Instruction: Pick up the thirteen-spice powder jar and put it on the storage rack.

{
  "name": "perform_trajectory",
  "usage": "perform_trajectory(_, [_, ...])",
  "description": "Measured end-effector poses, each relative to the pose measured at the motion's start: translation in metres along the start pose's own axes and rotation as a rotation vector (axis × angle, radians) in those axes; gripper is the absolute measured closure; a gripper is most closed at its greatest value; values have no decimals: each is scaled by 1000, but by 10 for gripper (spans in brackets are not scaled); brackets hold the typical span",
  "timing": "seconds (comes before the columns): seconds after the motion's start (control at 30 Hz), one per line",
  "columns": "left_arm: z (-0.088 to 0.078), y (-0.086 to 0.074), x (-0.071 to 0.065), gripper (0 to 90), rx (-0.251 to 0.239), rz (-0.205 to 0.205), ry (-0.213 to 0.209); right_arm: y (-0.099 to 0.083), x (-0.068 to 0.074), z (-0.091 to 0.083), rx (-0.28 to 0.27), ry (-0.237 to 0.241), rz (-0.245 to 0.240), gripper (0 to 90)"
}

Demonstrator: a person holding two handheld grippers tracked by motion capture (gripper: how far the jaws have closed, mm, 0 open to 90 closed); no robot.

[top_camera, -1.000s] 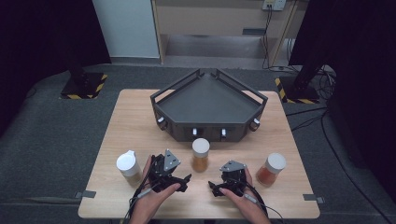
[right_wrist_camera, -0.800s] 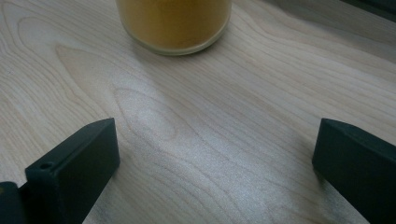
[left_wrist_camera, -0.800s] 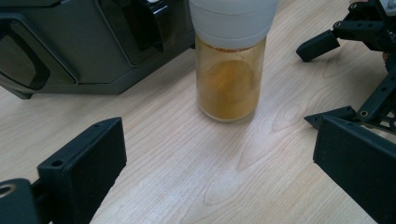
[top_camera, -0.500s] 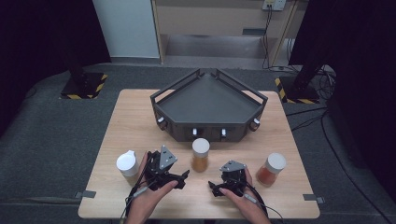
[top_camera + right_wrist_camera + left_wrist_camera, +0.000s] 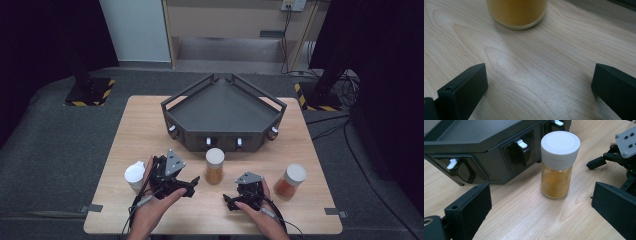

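Note:
A glass jar of yellow-orange powder with a white lid point(image 5: 215, 166) stands upright in front of a black three-sided tray point(image 5: 223, 107). My left gripper point(image 5: 192, 185) is open just left of it, its jaws pointing at the jar. In the left gripper view the jar point(image 5: 559, 165) stands a little beyond my left gripper point(image 5: 541, 205), apart from both jaws. My right gripper point(image 5: 229, 201) is open, low on the table to the jar's near right. The right gripper view shows the jar's base point(image 5: 516, 12) ahead of my right gripper point(image 5: 539, 82).
A white-lidded jar point(image 5: 135, 176) stands just left of the left hand. A jar of red-orange powder point(image 5: 290, 181) stands right of the right hand. The tray's front wall point(image 5: 481, 157) has white latches. The wooden table point(image 5: 140, 130) is bare on both sides of the tray.
My left gripper has shifted slightly left and away from me. The right gripper and the jars have not moved.

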State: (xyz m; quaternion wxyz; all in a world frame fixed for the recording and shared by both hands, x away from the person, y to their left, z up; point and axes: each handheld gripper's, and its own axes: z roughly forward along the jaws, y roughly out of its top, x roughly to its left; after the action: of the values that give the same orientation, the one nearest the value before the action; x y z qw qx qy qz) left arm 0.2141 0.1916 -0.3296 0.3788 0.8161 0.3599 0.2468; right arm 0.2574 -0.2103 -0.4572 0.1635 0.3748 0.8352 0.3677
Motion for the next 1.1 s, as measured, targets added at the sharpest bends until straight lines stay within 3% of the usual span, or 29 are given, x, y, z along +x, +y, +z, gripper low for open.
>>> perform_trajectory(0.6, [-20, 3, 11, 11, -23, 2, 20, 0, 1, 0, 0, -4, 3, 9])
perform_trajectory(1.1, [-35, -3, 23, 10, -41, -15, 50, 0, 1, 0, 0, -6, 4, 9])
